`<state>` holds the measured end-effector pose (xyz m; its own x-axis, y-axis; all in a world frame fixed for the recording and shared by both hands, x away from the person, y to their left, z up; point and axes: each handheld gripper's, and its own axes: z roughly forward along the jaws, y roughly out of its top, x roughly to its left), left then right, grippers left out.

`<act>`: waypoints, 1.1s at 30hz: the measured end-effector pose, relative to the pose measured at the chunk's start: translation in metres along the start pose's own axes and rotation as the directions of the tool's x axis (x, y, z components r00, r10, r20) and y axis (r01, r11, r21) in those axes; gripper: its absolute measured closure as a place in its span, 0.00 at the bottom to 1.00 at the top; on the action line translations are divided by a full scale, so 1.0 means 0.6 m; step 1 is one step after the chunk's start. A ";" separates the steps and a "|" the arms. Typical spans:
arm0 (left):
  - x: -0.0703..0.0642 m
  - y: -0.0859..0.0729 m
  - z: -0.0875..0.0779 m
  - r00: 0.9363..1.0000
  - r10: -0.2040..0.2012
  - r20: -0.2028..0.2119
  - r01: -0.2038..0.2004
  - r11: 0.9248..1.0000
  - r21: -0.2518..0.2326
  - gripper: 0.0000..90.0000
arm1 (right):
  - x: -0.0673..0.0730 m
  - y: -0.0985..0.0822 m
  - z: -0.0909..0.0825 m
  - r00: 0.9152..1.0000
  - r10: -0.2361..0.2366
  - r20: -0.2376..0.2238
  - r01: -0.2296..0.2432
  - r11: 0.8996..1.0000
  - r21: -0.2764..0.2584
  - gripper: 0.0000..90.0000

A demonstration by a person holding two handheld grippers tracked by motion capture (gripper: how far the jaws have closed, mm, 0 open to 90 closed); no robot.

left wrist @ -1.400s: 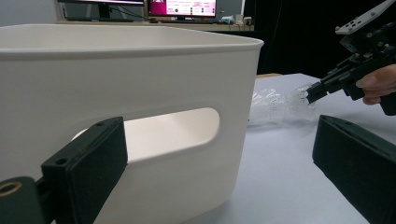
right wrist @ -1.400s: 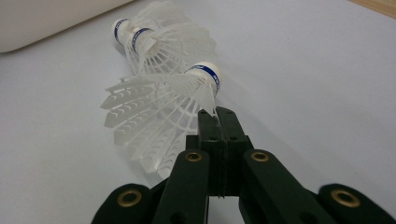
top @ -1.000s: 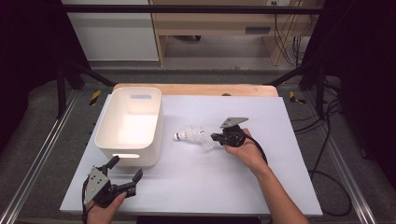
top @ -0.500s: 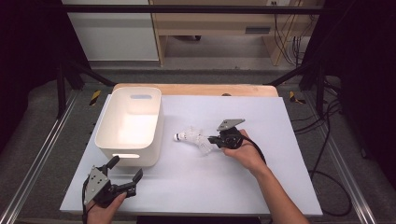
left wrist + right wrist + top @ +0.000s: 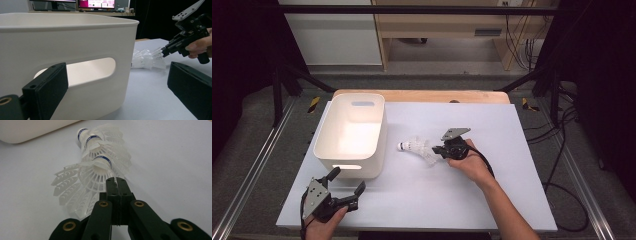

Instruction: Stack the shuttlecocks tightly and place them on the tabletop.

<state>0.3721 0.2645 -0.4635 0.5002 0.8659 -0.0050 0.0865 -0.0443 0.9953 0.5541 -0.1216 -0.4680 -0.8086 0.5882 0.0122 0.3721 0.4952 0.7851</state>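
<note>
A nested stack of white plastic shuttlecocks [image 5: 417,148] lies on its side on the white table, corks toward the bin. My right gripper [image 5: 435,150] is shut on the skirt edge of the rearmost one. In the right gripper view the stack [image 5: 100,167] stretches away from the shut gripper [image 5: 116,181], a thin bit of skirt pinched between the tips. My left gripper [image 5: 347,180] stands open near the table's front left corner with nothing between its fingers. In the left gripper view that gripper [image 5: 118,82] faces the bin's handle cutout, with the shuttlecocks [image 5: 147,58] and the right gripper [image 5: 163,51] beyond.
A white plastic bin [image 5: 324,135] stands at the left of the table, close in front of the left gripper; its wall [image 5: 75,30] looms large in the left gripper view. A wooden board [image 5: 422,95] edges the table's far side. Black cables [image 5: 562,165] trail off at the right.
The right gripper has edged slightly left, staying shut on the shuttlecock skirt. The left gripper and the bin have not moved.
</note>
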 end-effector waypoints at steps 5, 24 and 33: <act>0.000 0.000 0.000 1.000 0.000 0.000 0.000 1.000 0.000 0.04 | 0.001 0.008 0.005 1.000 -0.002 0.013 0.002 1.000 -0.012 1.00; 0.000 0.000 0.000 1.000 -0.002 0.000 0.002 1.000 -0.001 0.04 | 0.013 0.014 0.018 0.998 -0.047 -0.052 0.047 0.999 -0.008 1.00; 0.001 0.000 0.000 1.000 -0.001 0.000 0.001 1.000 -0.002 0.04 | 0.009 0.014 0.026 0.999 -0.040 0.011 0.041 0.999 -0.005 0.99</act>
<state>0.3721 0.2649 -0.4632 0.4999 0.8661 -0.0060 0.0854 -0.0424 0.9954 0.5600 -0.1040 -0.4710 -0.8181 0.5745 -0.0261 0.3369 0.5155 0.7879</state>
